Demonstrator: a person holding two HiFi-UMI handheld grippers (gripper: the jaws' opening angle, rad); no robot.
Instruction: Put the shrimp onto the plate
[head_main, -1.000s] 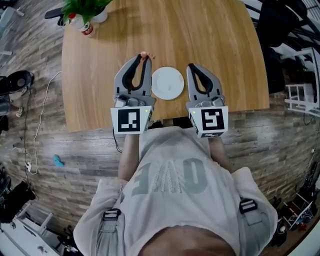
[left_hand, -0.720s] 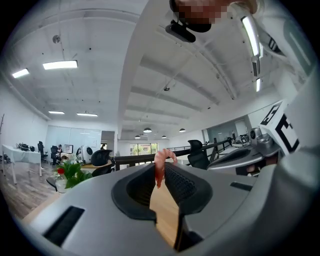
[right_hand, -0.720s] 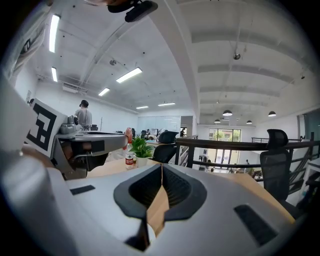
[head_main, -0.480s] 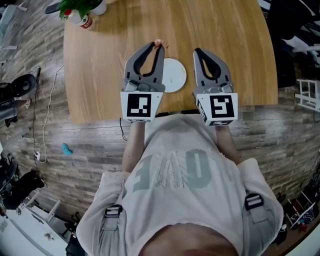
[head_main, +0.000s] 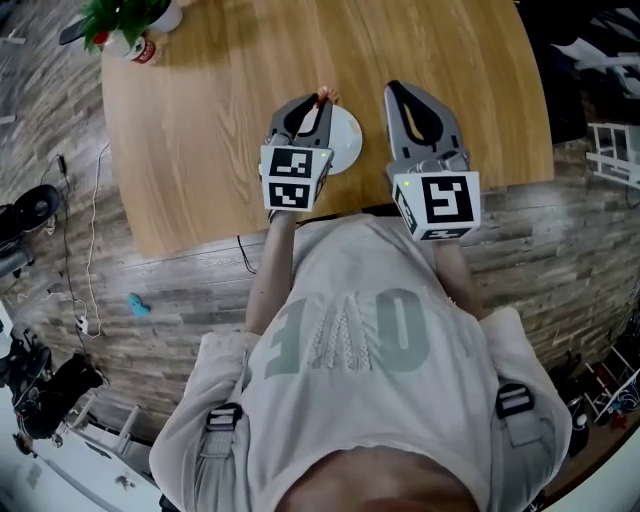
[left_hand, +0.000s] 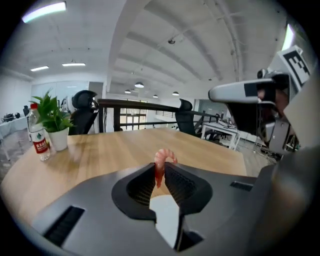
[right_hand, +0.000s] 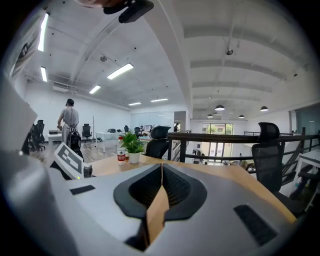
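A pink curled shrimp (left_hand: 161, 162) is pinched between the tips of my left gripper (left_hand: 160, 172), which is shut on it. From the head camera the shrimp (head_main: 325, 97) hangs at the far rim of the white plate (head_main: 345, 140), and the left gripper (head_main: 321, 104) is raised over the plate, covering its left part. The plate (left_hand: 167, 215) shows white below the jaws in the left gripper view. My right gripper (head_main: 396, 91) stands to the right of the plate, shut with nothing in it; its tips (right_hand: 161, 167) meet in the right gripper view.
The round wooden table (head_main: 220, 110) carries a potted plant (head_main: 125, 15) and a water bottle (head_main: 135, 47) at its far left corner. Office chairs (left_hand: 85, 107) and a railing stand beyond the table. A cable lies on the floor (head_main: 95, 250) at left.
My left gripper has lifted with the shrimp and moved right, from beside the plate's left edge to over the plate. The right gripper has stayed shut beside the plate.
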